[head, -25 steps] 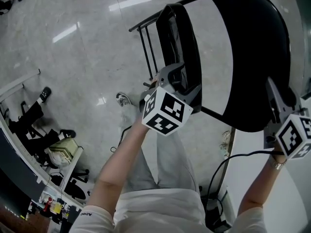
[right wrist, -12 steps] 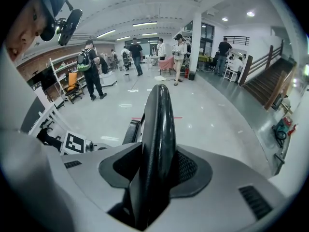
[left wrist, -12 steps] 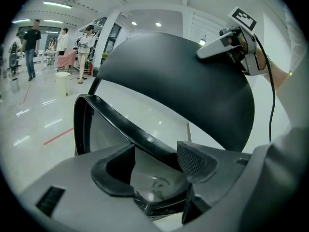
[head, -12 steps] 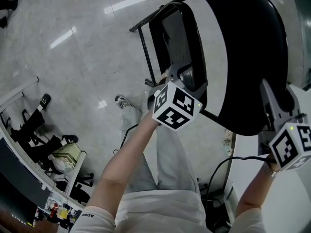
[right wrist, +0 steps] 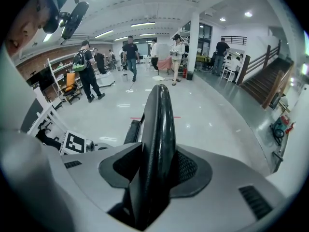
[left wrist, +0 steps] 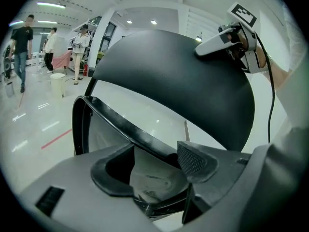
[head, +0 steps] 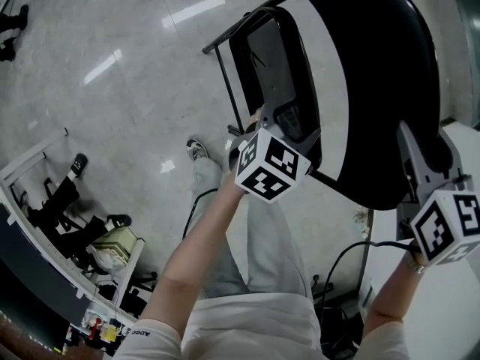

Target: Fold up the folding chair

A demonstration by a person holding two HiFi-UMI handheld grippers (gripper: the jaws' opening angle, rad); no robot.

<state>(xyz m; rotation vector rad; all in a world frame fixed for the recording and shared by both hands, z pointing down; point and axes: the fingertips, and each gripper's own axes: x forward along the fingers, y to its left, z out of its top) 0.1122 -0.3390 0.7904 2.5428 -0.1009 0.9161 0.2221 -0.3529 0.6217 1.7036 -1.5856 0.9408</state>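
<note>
The black folding chair stands in front of me, its curved backrest (head: 390,88) at the right and its seat (head: 274,58) tipped up steeply beside it. My left gripper (head: 281,118) is at the seat's near edge, and the seat rim (left wrist: 120,124) runs between its jaws (left wrist: 154,170), shut on it. My right gripper (head: 420,152) clamps the backrest's top edge, which shows edge-on (right wrist: 157,129) between the pads (right wrist: 154,170). The right gripper (left wrist: 212,41) also shows on the backrest (left wrist: 183,76) in the left gripper view.
The chair's thin black leg frame (head: 225,58) stands on the glossy grey floor. My legs and a shoe (head: 196,150) are below the chair, and a black cable (head: 352,253) runs beside a white surface (head: 457,306). Racks and clutter (head: 105,238) fill the lower left. People walk far off.
My left gripper has shifted slightly right with the seat, and the seat has swung nearer the backrest. The right gripper stays on the backrest's top edge.
</note>
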